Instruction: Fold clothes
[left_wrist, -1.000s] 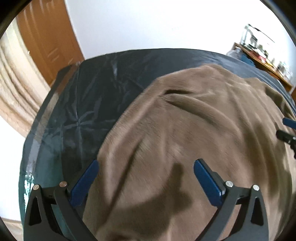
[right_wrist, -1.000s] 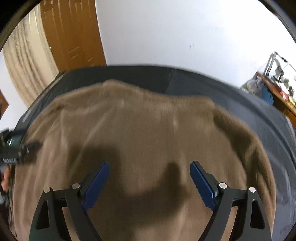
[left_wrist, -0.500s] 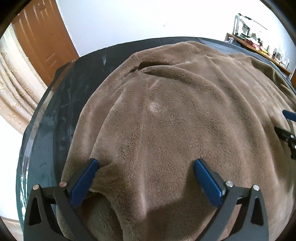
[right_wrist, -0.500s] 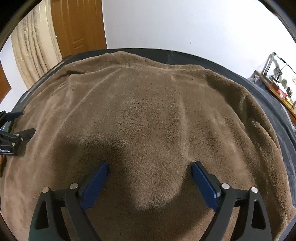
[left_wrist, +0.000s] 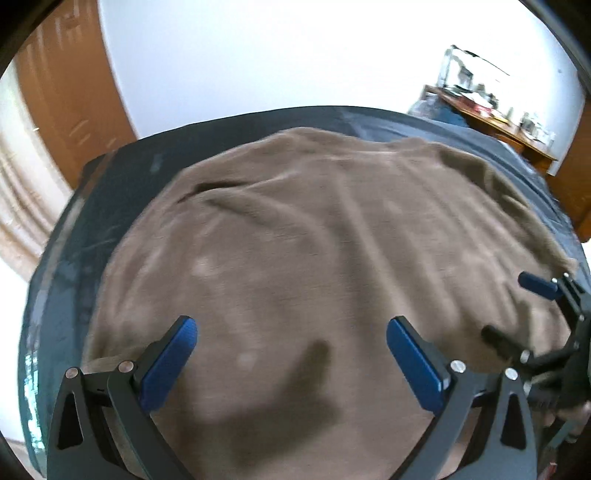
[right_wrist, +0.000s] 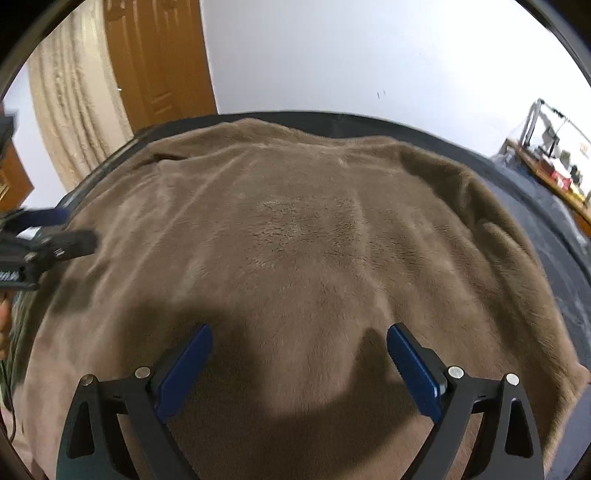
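A brown fleece garment (left_wrist: 332, 240) (right_wrist: 314, 240) lies spread flat on a dark-covered table (left_wrist: 66, 266) (right_wrist: 546, 206). My left gripper (left_wrist: 291, 332) hangs above the garment's near left part, open, with only fabric beneath its blue pads. Its left finger sits just inside the garment's left edge. My right gripper (right_wrist: 300, 336) hovers open over the near middle of the fleece, holding nothing. Each gripper shows in the other's view: the right gripper (left_wrist: 513, 312) at the far right, the left gripper (right_wrist: 70, 230) at the left edge, both above the cloth.
A wooden door (right_wrist: 159, 66) and a beige curtain (right_wrist: 74, 110) stand behind the table on the left, with a white wall beyond. A cluttered wooden desk (left_wrist: 491, 122) stands at the back right. Bare dark cover borders the garment on the left, back and right.
The left gripper has moved from the garment's left edge inward over the fleece, and the two grippers now stand closer together. Both stayed open and took hold of nothing.
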